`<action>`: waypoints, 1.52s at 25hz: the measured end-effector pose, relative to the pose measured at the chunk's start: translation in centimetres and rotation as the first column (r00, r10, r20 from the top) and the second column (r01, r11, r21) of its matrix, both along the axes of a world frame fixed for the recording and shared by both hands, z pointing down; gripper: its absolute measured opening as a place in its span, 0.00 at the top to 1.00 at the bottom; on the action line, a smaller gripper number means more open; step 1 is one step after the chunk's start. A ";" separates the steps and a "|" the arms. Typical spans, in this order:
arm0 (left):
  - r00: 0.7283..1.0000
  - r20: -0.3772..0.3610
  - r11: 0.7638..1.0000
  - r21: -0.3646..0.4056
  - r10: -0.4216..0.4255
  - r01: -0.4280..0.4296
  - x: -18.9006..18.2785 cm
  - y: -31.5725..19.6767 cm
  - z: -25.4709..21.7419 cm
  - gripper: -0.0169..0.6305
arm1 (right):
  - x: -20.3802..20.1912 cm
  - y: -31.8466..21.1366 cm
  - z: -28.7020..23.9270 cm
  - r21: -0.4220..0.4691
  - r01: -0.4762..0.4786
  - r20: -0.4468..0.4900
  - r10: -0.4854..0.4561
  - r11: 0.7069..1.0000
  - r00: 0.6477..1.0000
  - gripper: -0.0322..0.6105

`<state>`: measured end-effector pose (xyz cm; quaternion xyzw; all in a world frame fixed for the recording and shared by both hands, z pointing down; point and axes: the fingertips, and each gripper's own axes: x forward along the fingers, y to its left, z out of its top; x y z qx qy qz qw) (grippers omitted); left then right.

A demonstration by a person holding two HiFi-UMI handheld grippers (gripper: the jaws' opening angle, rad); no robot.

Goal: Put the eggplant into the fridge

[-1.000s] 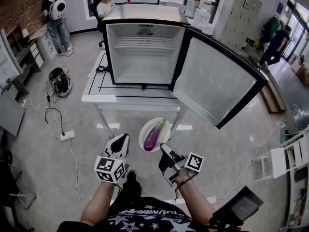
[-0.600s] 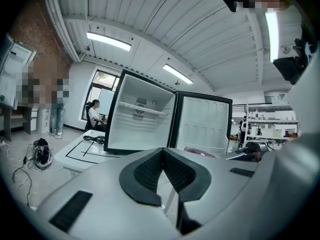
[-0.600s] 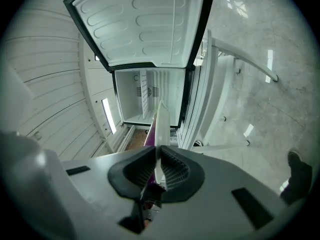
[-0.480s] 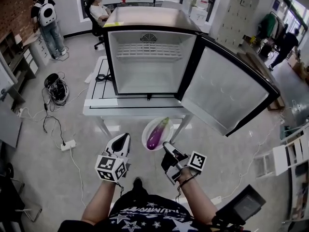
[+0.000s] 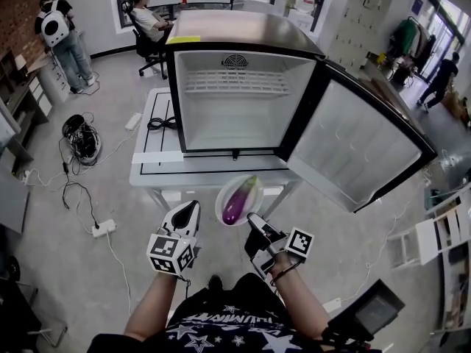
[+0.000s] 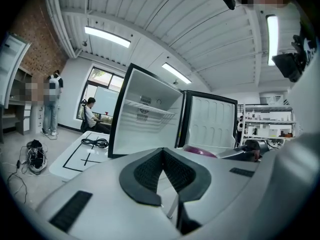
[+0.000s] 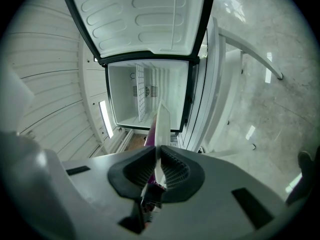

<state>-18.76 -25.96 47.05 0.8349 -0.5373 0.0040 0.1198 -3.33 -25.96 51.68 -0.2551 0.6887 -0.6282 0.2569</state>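
Note:
A purple eggplant [image 5: 241, 199] lies on a white plate [image 5: 220, 206] that I hold out in front of me. My right gripper [image 5: 252, 223] is shut on the plate's near rim; in the right gripper view the plate [image 7: 163, 121] stands edge-on between the pads, with the eggplant [image 7: 148, 137] just behind it. My left gripper [image 5: 189, 212] is shut and holds nothing, level with the plate's left side. Ahead, the small black fridge [image 5: 243, 98] stands on a white table [image 5: 157, 162], its door [image 5: 364, 149] swung wide to the right. The inside is bare apart from a wire shelf [image 5: 235, 81].
A black cable [image 5: 160, 123] lies on the table left of the fridge. On the floor to the left are a power strip [image 5: 103, 228] and a heap of cables [image 5: 81, 134]. People stand and sit at the back left. A white rack [image 5: 441, 234] stands on the right.
The fridge and table have come nearer and lower in the head view. Both grippers keep their pose, and the plate with the eggplant stays in the right gripper.

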 end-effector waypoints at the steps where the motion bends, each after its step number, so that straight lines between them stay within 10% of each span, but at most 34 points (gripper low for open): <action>1: 1.000 -0.004 1.000 -0.005 -0.002 0.002 -0.3 -0.3 0.2 0.96 | -0.2 -0.2 0.1 -0.005 0.000 -0.002 0.000 1.000 1.000 0.91; 38: 0.987 0.054 0.987 -0.058 -0.149 0.152 -4.1 -24.2 3.1 0.96 | -8.7 -27.0 3.5 -0.080 0.212 -0.064 -0.217 0.974 0.974 0.91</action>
